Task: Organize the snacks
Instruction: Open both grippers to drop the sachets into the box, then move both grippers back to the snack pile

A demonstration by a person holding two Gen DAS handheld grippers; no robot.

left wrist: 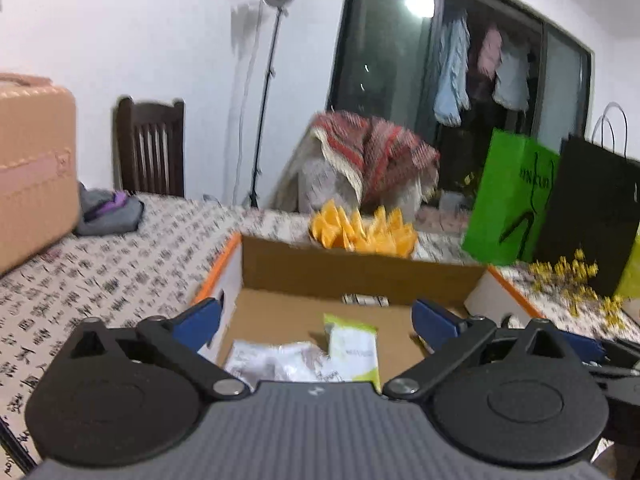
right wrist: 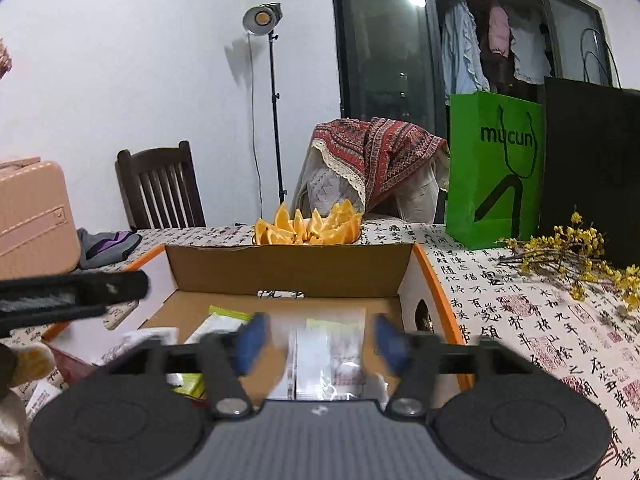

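Both tongs wide, empty: left tongs (left wrist: 316, 316), right tongs (right wrist: 318, 340) above cardboard box (right wrist: 288, 268). Snack packets (right wrist: 332, 344) lie inside, likely deposited for sorting.

box (right wrist: 288, 268) brown inside, orange rim, white outer wall | packet (left wrist: 354, 346) lime green and white | fruit wedges (right wrist: 306, 228) orange | tablecloth (right wrist: 520, 320) cream, black calligraphy, red seals | bag (right wrist: 494, 172) green, black lettering | shawl (right wrist: 376, 156) red patterned | gripper pads (left wrist: 198, 322) blue, possibly navy (blurred)

The right claw's blue fingertips (right wrist: 256, 338) are motion-blurred, hiding the clear packets (right wrist: 328, 356) behind them.
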